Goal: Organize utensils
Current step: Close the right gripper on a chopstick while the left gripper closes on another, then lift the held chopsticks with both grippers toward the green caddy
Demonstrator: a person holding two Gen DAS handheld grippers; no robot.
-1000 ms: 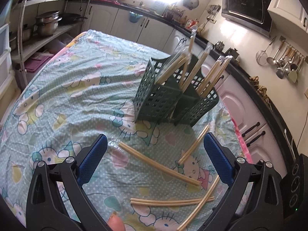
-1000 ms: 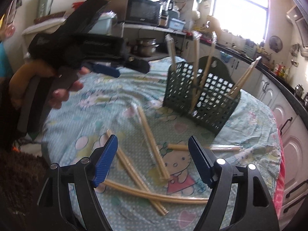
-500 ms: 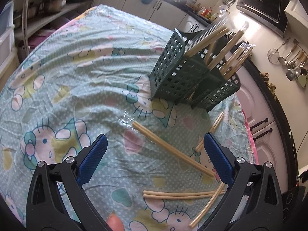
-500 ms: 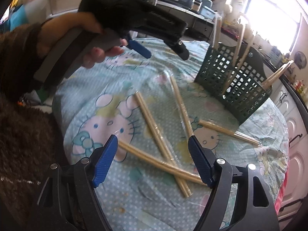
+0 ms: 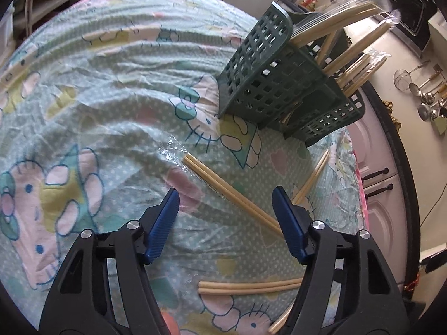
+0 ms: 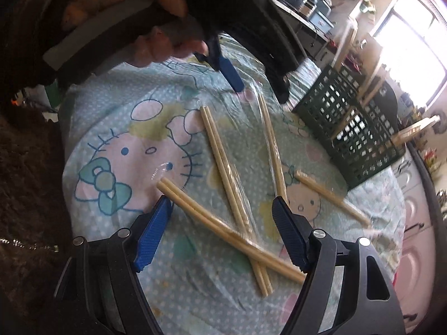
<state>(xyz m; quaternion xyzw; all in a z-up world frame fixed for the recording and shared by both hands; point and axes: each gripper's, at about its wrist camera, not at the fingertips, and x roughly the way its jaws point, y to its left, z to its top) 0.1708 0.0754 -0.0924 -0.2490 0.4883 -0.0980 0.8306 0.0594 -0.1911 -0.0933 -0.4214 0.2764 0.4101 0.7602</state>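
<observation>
Cartoon-print tablecloth point(image 5: 92, 89) carries wrapped chopsticks point(image 5: 223, 187) and, seemingly upright, green basket point(image 5: 268, 83).

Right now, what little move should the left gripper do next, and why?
Probably ease the left hand-held gripper a bit lower, then squeeze. A wrapped chopstick pair lies on the tablecloth crossing between its blue pads, which have just been closing but do not press on it yet. Once gripped, the pair could join the others standing in the green basket.
</observation>
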